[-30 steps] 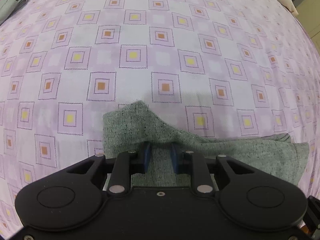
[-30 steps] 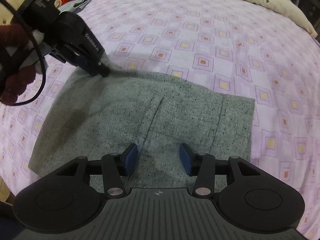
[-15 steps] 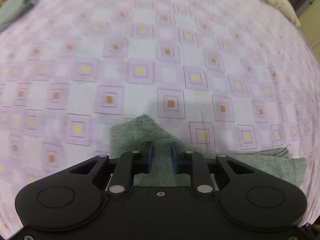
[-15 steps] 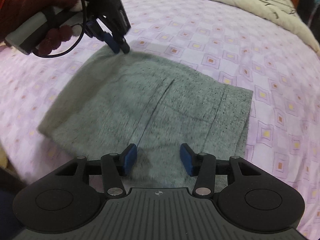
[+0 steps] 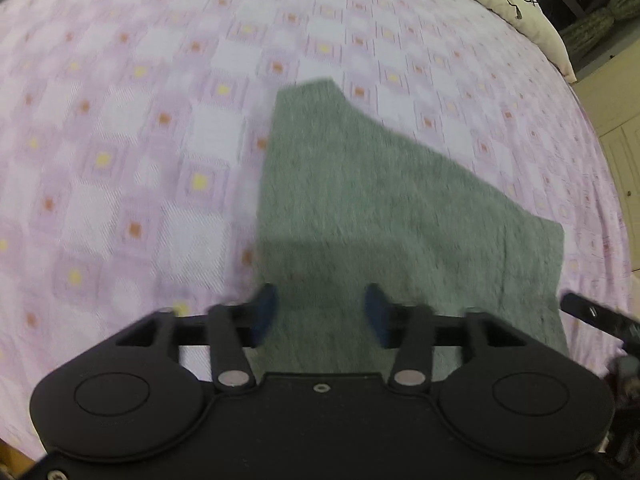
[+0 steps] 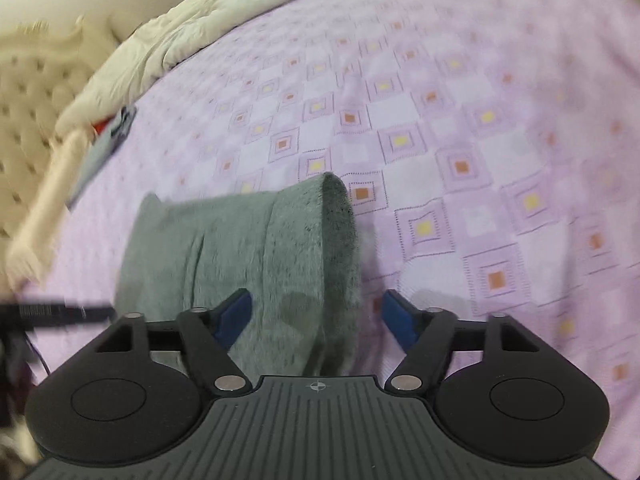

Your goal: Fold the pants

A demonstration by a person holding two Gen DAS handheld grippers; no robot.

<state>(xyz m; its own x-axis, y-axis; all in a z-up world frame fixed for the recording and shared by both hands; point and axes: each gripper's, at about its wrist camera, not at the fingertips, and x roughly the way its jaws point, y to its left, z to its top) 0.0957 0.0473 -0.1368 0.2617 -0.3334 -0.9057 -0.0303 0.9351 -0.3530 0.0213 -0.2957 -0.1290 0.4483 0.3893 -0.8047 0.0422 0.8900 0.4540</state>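
The grey speckled pants (image 5: 384,208) lie folded flat on the purple patterned bedsheet (image 5: 120,160). My left gripper (image 5: 322,316) is open and empty, raised above the near part of the pants. In the right wrist view the pants (image 6: 248,248) show as a folded bundle with a thick fold edge (image 6: 340,220) on the right. My right gripper (image 6: 316,318) is open wide over the near end of that bundle, holding nothing. Both views are motion-blurred.
A cream duvet (image 6: 192,28) is bunched along the far side of the bed, next to a tufted cream headboard (image 6: 28,92). A grey and red garment (image 6: 106,136) lies near the headboard. The other gripper's black arm (image 5: 600,316) shows at the right edge.
My left gripper has let go of the pants corner, opened and pulled back and up. My right gripper has swung round to the pants' side and opened wider.
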